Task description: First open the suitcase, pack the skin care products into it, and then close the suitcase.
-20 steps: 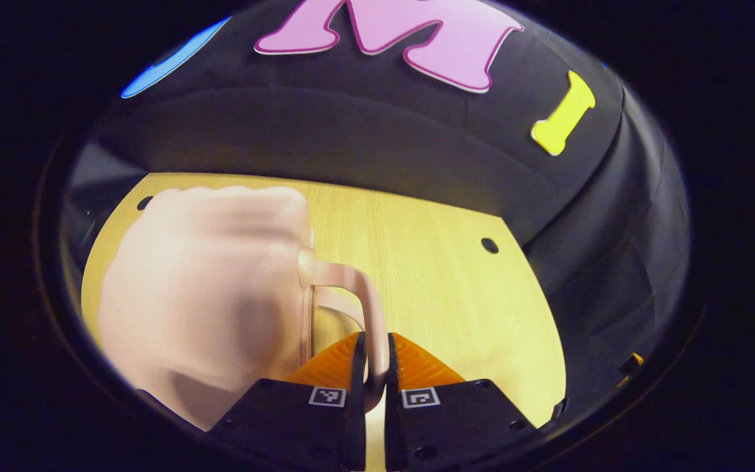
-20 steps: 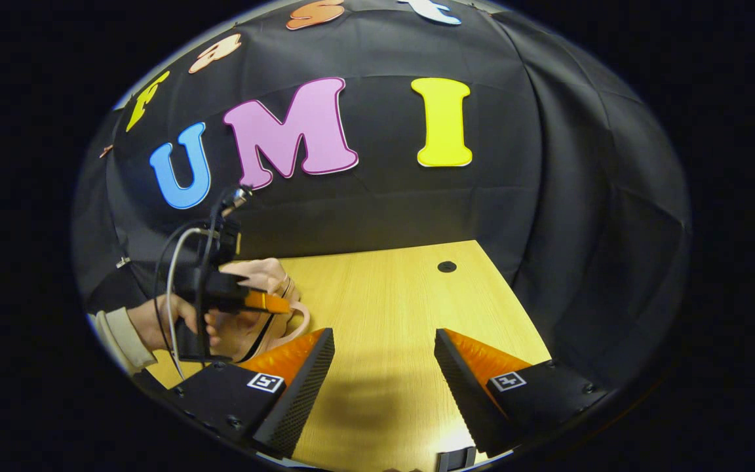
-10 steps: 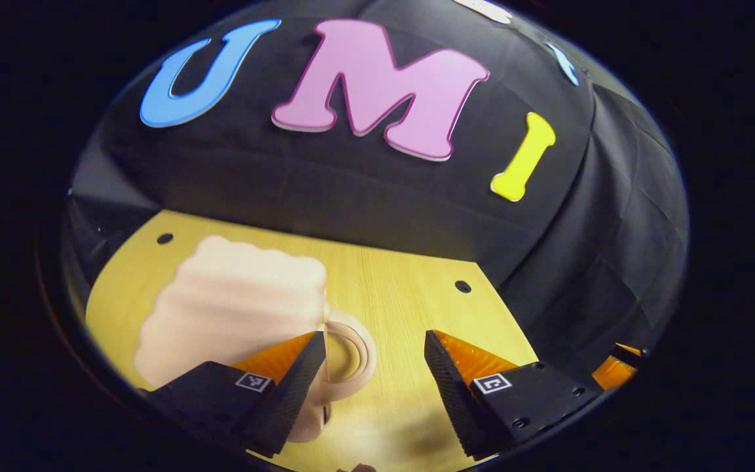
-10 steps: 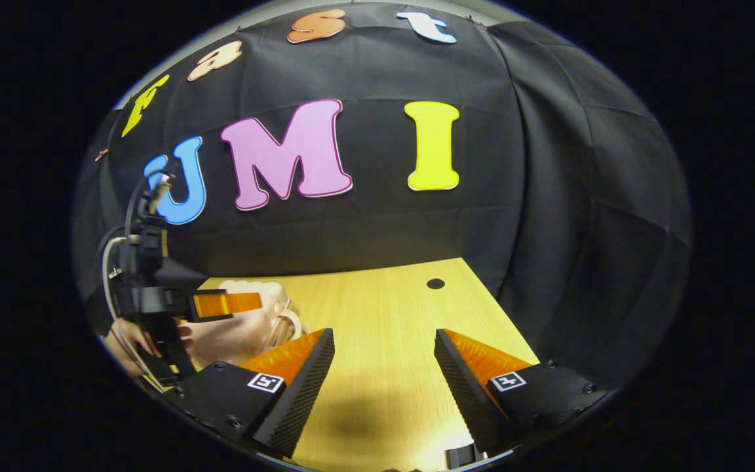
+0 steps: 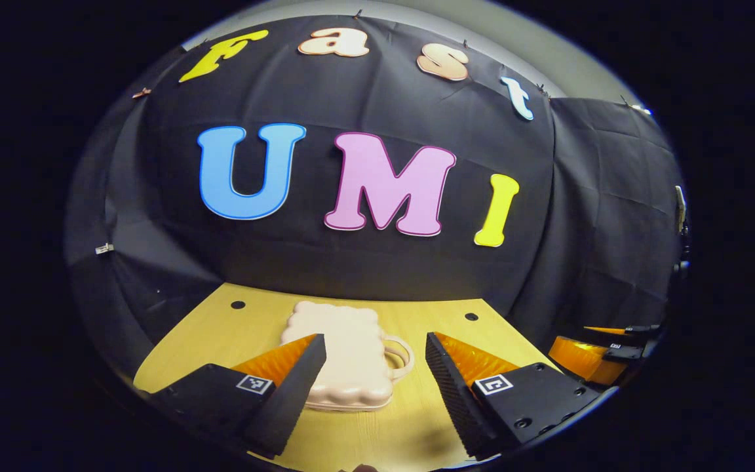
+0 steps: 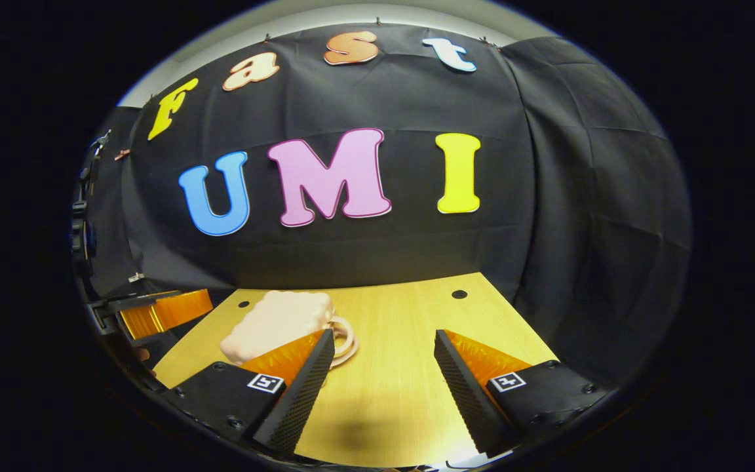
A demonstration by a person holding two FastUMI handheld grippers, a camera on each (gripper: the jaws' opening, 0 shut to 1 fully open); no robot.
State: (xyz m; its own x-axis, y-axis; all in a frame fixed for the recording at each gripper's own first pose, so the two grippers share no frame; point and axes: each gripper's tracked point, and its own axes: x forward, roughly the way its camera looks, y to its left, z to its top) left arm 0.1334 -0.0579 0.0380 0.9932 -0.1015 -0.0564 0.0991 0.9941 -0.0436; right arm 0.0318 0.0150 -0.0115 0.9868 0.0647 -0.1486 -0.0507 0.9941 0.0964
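A small pale pink suitcase with a scalloped edge lies flat and closed on the wooden table, its loop handle pointing right. My left gripper is open and hangs back from the case, touching nothing. In the right gripper view the same suitcase lies at the left of the table, partly behind my left finger. My right gripper is open over bare wood, to the right of the handle. The left gripper shows at the far left edge.
The black cloth wall closes the table's far and right sides. Small dark holes sit in the tabletop near the back. The right gripper shows at the far right of the left gripper view.
My left gripper let go of the suitcase handle, opened and drew back and up. The suitcase now rests flat on the table. The right gripper stayed open and pulled back a little.
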